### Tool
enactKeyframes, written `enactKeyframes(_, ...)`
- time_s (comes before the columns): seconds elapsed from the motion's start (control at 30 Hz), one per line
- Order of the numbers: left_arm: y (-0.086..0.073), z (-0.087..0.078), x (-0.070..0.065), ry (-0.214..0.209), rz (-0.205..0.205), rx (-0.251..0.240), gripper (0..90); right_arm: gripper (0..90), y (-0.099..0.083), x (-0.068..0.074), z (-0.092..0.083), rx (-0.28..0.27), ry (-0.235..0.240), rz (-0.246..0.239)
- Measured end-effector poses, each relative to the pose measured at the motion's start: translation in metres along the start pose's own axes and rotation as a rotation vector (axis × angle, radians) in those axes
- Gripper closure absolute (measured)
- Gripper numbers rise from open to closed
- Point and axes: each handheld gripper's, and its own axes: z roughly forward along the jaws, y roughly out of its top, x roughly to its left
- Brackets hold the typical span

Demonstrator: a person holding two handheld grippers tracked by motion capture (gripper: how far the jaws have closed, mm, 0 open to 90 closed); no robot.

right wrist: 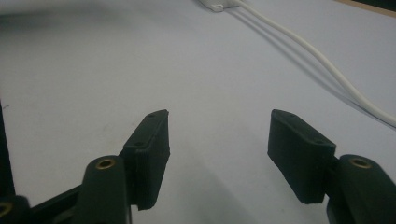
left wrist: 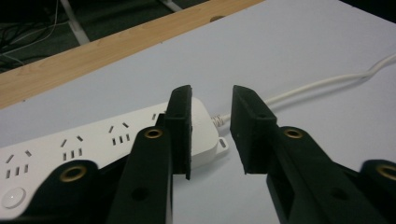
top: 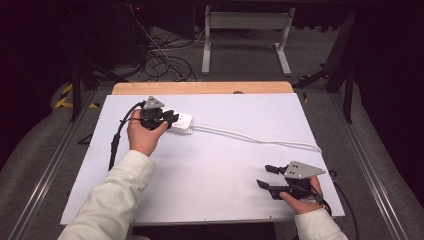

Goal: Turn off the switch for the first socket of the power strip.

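A white power strip lies at the back left of the white board, and its white cable runs right to the board's edge. My left gripper is at the strip's cable end. In the left gripper view it is open, with one jaw over the end of the strip and the other beside it near the cable. Low over the board's front right, my right gripper is open and holds nothing. Its view shows bare board, with the cable farther off.
A strip of the wooden tabletop shows behind the board. Beyond it on the floor are a white metal frame and tangled cables. Metal rails run along both sides of the table.
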Motion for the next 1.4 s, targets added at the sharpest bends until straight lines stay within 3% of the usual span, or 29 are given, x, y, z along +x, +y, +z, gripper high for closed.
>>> enactKeyframes(0.3, 0.001, -0.036, -0.013, -0.057, 0.043, -0.064, 49.3, 39.6, 0.0, 0.001, 0.0, -0.002, -0.002, 0.004)
enactKeyframes(0.6, -0.013, -0.065, -0.029, -0.069, 0.092, -0.129, 32.0, 39.6, 0.0, 0.001, -0.001, -0.003, -0.003, 0.004)
enactKeyframes(0.73, -0.026, -0.077, -0.033, -0.098, 0.087, -0.164, 26.5, 39.3, 0.0, 0.001, -0.001, -0.005, -0.002, 0.007)
enactKeyframes(0.93, -0.05, -0.094, -0.033, -0.1, 0.094, -0.197, 21.3, 39.3, 0.0, 0.002, 0.0, -0.005, -0.003, 0.008)
enactKeyframes(1.4, -0.101, -0.114, -0.033, -0.1, 0.15, -0.167, 17.5, 37.6, 0.0, 0.002, 0.0, -0.004, -0.006, 0.007)
